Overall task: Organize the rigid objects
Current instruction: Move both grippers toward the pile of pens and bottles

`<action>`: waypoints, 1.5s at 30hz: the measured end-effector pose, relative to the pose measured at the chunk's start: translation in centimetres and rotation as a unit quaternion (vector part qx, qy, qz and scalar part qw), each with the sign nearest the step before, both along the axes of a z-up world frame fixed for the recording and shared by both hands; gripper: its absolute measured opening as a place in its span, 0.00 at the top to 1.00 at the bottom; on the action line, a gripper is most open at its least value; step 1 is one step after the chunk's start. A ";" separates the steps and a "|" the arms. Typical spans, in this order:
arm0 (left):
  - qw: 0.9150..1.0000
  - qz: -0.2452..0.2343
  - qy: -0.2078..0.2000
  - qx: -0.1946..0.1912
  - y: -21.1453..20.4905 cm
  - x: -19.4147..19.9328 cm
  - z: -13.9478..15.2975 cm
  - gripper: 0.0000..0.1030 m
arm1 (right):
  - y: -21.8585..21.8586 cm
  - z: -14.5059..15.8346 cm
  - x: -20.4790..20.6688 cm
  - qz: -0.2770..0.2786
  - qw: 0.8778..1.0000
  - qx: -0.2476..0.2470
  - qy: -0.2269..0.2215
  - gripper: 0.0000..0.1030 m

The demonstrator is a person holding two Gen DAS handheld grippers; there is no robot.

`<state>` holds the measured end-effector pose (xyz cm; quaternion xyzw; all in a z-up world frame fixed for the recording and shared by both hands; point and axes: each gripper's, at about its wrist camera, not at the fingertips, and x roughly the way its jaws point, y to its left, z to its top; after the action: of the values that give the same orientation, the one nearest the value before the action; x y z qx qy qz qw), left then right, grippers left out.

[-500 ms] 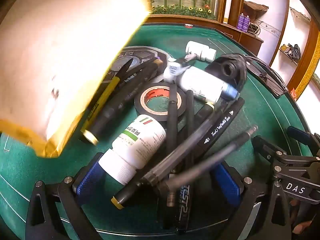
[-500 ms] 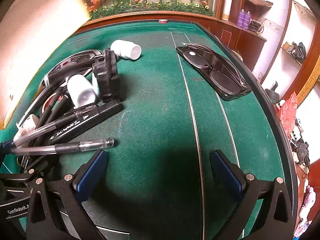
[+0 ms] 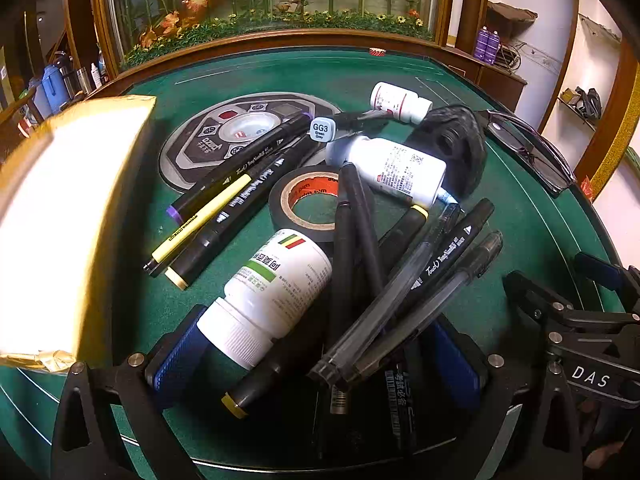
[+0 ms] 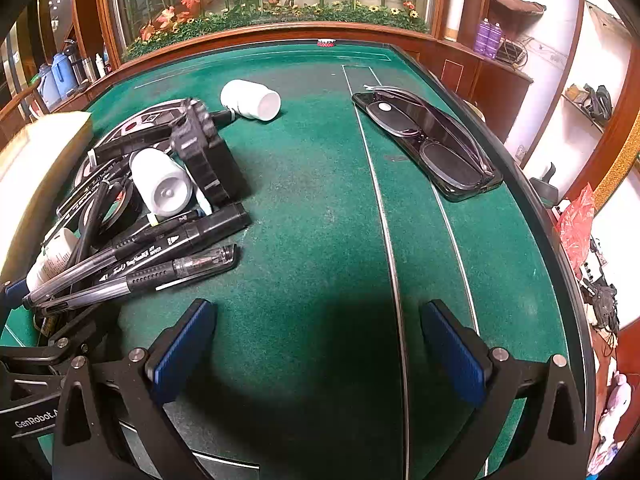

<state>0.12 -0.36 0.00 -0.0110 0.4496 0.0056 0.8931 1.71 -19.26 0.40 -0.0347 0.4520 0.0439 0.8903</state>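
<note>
sorting looked barely started: pens, markers, a tape roll [image 3: 316, 200] and the big white bottle [image 3: 272, 296] lay heaped at centre and lower centre of the left wrist view, beside a gold-edged box [image 3: 72, 220] at the left edge. left gripper [image 3: 316, 356] was spread fully with the heap between its jaws, pads pressing nothing; right gripper [image 4: 316, 348] was equally wide over bare green felt [image 4: 312, 208]. small white bottle [image 4: 251, 100] and glasses [image 4: 432, 136] sat apart in the upper right wrist view, unsorted.
</note>
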 end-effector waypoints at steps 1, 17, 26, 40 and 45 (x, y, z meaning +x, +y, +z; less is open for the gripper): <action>1.000 0.000 0.000 0.000 0.0 0.0 0.0 0.01 | 0.0 0.0 0.0 0.000 1.000 0.000 0.000 0.00; 1.000 0.000 0.001 0.001 -0.1 0.1 0.0 0.01 | 0.0 0.0 0.0 0.000 1.000 0.000 0.000 0.00; 1.000 0.001 0.001 0.000 0.0 0.0 -0.1 0.01 | 0.1 0.1 0.7 0.016 0.999 -0.004 0.028 0.00; 0.998 -0.065 0.007 -0.007 0.6 -2.4 1.6 0.07 | 0.1 0.2 1.3 0.053 0.997 -0.008 0.048 0.00; 0.995 -0.088 0.007 0.054 0.4 -2.8 4.2 0.07 | 0.5 0.2 2.1 0.058 0.995 -0.014 0.079 0.00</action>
<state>-2.65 0.02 4.17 0.0770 0.4544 -0.0486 0.8861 3.84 -18.78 0.64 -0.0694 0.5184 0.0917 0.8473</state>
